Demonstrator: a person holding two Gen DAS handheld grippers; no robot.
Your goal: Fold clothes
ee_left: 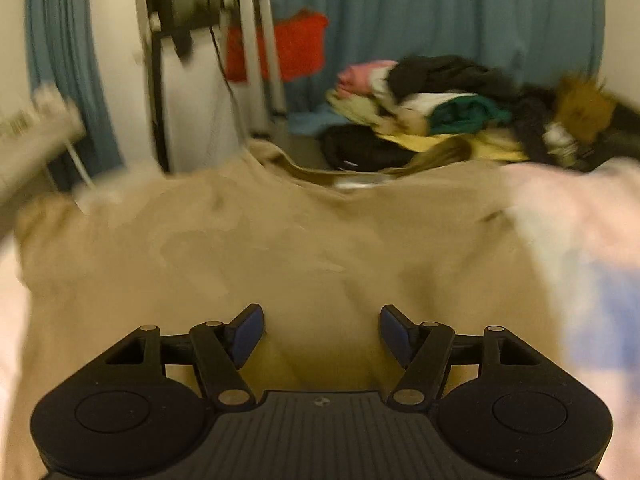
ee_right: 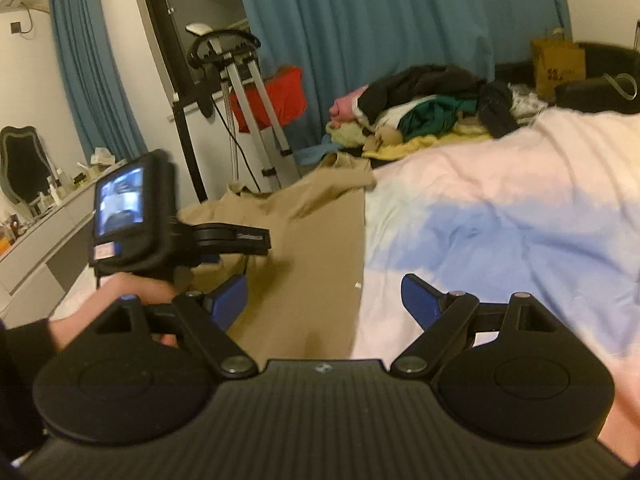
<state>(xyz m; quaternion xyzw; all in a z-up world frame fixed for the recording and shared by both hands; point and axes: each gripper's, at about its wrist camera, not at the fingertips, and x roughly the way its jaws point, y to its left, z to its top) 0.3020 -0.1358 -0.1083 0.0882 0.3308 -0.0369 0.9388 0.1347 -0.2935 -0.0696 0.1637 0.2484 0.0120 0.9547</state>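
1. Left tool [ee_left: 322, 334] sits nearest the lens, jaws apart, nothing between the blue pads [ee_left: 249, 332]. It hangs over the tan shirt [ee_left: 280, 248], not gripping it.
2. Right tool [ee_right: 325, 302] is also released and empty. It straddles the shirt's right edge: one pad over tan cloth, the other over the bedsheet [ee_right: 500, 208].
3. From the right wrist view, a hand [ee_right: 132, 296] holds the left tool on the shirt's left side.
4. Shirt lies spread on the bed, mostly flat, with light wrinkles. Its collar end [ee_right: 340, 168] points away from the tools, toward the clothes pile [ee_right: 424, 108] beyond the shirt's far end.
5. Right edge runs fairly straight against the sheet, so that side may already be turned in. Can't confirm, and the left wrist view is blurred.
6. Handling, my read: light, soft and limp, with no stiffness. It will sag and drag on the sheet, and the layers may slip over each other. Not fragile.
7. Where to grip, my read: pinch near the corners or along the hem, one tool per side of the shirt. Keep the two grips level so the fold line stays straight.
8. Risk: a pinch near the right edge could catch the sheet too, so bite the tan cloth only.
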